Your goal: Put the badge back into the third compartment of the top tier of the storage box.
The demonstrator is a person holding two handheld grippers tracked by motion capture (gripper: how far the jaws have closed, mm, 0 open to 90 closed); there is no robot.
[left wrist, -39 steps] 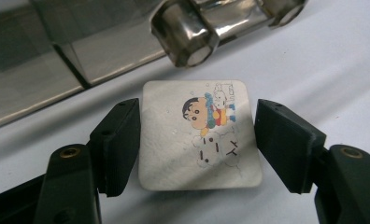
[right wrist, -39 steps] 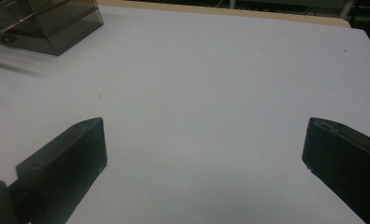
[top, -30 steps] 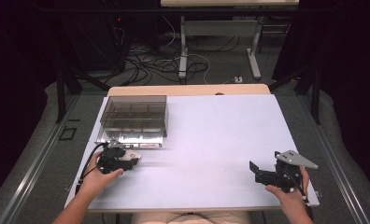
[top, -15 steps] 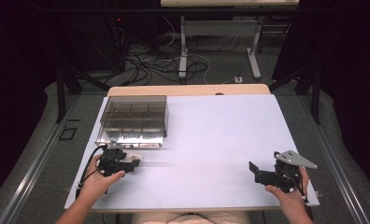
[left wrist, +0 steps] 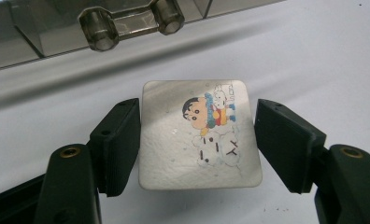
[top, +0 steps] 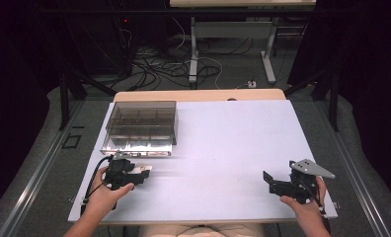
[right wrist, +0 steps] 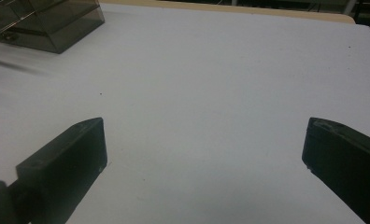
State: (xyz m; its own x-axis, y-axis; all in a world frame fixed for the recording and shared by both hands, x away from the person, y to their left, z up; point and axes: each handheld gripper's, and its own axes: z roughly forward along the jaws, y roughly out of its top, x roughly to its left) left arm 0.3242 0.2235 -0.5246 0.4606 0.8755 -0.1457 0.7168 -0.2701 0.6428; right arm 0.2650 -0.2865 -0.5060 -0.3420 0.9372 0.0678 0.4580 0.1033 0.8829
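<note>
**Card position between the left gripper's jaws**

Card (left wrist: 199,135), square with rounded corners and a cartoon print on its pale face, lies flat on the white table (top: 233,143) between the jaws of the left gripper (left wrist: 197,140). In the left gripper view the jaws stand spread: one jaw is at or just touching one edge of the card, while a narrow strip of table shows between the other jaw and the opposite edge (contact at the near side cannot be confirmed). In the high view the card (top: 143,170) sits just ahead of the left gripper (top: 134,175), near the front edge of the smoky clear plastic box (top: 141,126), whose latch (left wrist: 127,21) appears just beyond the card in the left gripper view.

The right gripper (top: 275,183) is held low over the table's near right corner, well apart from the card and the box. In the right gripper view its jaws are spread wide over bare table, with nothing between them; the box (right wrist: 43,21) shows at the far left.
</note>
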